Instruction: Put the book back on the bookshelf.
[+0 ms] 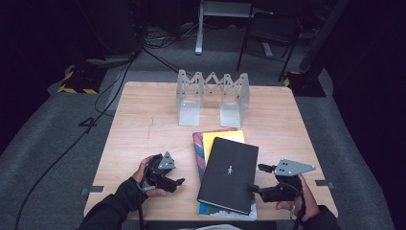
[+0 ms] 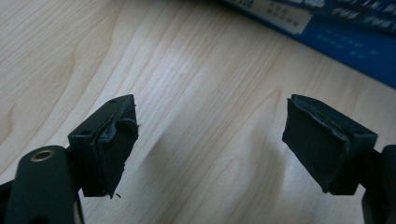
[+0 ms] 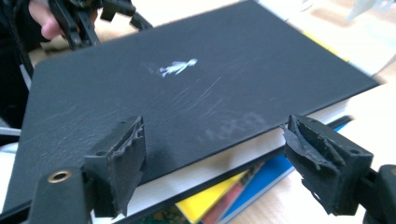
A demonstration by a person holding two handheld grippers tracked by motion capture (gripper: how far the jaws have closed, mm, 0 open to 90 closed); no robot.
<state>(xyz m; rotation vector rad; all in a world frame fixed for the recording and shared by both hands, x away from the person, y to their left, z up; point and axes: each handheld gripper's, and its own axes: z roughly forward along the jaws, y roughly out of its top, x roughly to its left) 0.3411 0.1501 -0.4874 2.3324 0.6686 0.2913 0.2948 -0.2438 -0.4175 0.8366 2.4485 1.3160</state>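
Note:
A black book point(image 1: 230, 175) with a small white figure on its cover tops a stack at the table's front middle. Under it lie a yellow book point(image 1: 222, 138) and a colourful one point(image 1: 198, 143). My right gripper point(image 1: 256, 177) is at the black book's right edge, jaws open. In the right gripper view, the gripper point(image 3: 212, 140) faces the page edge of the black book point(image 3: 187, 84), its pads not pressing on it. My left gripper point(image 1: 176, 175) hovers left of the stack. Its jaws point(image 2: 210, 121) are open over bare wood, with a blue cover point(image 2: 345, 42) beyond.
A clear folding book rack point(image 1: 213, 96) stands at the back of the wooden table point(image 1: 143, 120). Bare wood lies between the rack and the stack. Cables, a chair and a desk frame are on the dark floor behind the table.

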